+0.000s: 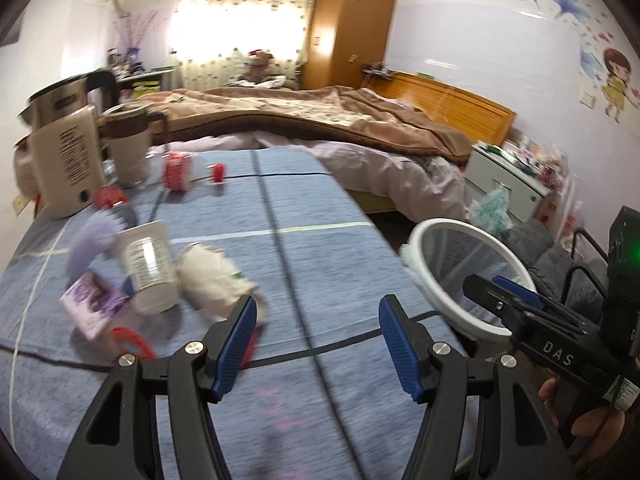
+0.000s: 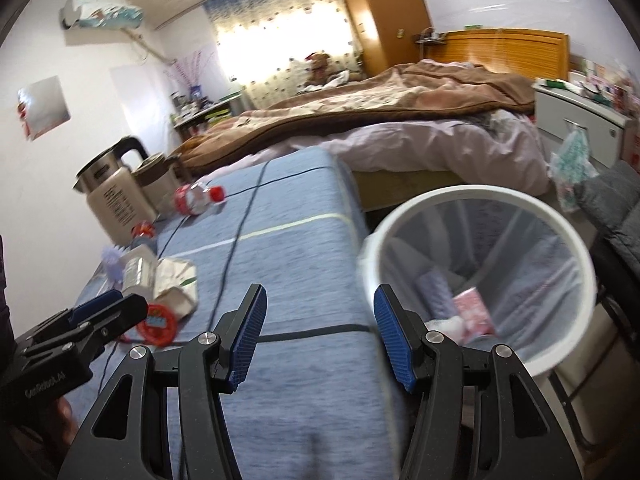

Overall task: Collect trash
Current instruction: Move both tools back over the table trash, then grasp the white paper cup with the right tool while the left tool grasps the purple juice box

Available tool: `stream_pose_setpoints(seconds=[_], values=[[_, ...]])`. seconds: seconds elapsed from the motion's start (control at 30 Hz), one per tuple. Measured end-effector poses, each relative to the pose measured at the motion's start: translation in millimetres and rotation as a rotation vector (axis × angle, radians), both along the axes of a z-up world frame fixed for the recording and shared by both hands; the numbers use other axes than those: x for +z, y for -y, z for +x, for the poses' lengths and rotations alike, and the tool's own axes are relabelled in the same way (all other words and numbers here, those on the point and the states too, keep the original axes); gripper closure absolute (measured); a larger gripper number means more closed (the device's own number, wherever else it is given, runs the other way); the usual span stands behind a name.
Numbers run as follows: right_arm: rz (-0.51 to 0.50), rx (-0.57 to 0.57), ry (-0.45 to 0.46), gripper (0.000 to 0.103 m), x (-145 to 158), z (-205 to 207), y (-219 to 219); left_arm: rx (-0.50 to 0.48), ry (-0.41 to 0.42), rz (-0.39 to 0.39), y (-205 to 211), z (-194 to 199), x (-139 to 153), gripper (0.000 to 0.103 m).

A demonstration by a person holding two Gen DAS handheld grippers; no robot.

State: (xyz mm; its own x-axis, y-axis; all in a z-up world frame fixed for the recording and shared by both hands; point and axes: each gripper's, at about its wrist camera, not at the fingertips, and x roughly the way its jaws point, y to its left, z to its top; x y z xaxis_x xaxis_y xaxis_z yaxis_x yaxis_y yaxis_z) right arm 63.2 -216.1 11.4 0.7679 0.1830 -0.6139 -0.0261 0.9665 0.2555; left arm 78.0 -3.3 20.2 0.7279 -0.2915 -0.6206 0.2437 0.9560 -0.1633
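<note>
Trash lies on the left of the blue cloth table (image 1: 328,240): a crumpled white carton (image 1: 212,280), a tipped white cup (image 1: 148,264), a purple packet (image 1: 94,304), a red round lid (image 1: 128,340) and a red-labelled bottle (image 1: 178,170). My left gripper (image 1: 318,344) is open and empty, just right of the carton. My right gripper (image 2: 320,332) is open and empty at the table's right edge, next to the white-rimmed bin (image 2: 480,276), which holds pink wrappers (image 2: 472,312). The carton (image 2: 176,284), lid (image 2: 158,324) and bottle (image 2: 196,198) also show in the right wrist view.
A steel and cream kettle (image 1: 64,152) and a lidded jug (image 1: 128,144) stand at the table's far left. A bed with a brown blanket (image 1: 320,120) lies beyond. A white bedside cabinet (image 1: 508,176) and a grey chair (image 2: 616,208) stand right of the bin.
</note>
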Motion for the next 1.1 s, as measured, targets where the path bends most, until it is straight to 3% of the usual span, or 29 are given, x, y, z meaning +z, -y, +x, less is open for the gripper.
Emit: stream_pose_setpoints(seconds=[0.53, 0.83, 1.1], values=[[0.003, 0.177, -0.031, 0.046, -11, 21, -76, 0.231, -0.029, -0.023, -101, -12, -15, 0.035], [-0.002, 0.296, -0.071, 0.041, -24, 37, -128, 0.315, -0.070, -0.041, -145, -13, -28, 0.034], [-0.051, 0.320, -0.072, 0.041, -24, 64, -152, 0.335, -0.090, -0.066, -164, -3, -32, 0.033]])
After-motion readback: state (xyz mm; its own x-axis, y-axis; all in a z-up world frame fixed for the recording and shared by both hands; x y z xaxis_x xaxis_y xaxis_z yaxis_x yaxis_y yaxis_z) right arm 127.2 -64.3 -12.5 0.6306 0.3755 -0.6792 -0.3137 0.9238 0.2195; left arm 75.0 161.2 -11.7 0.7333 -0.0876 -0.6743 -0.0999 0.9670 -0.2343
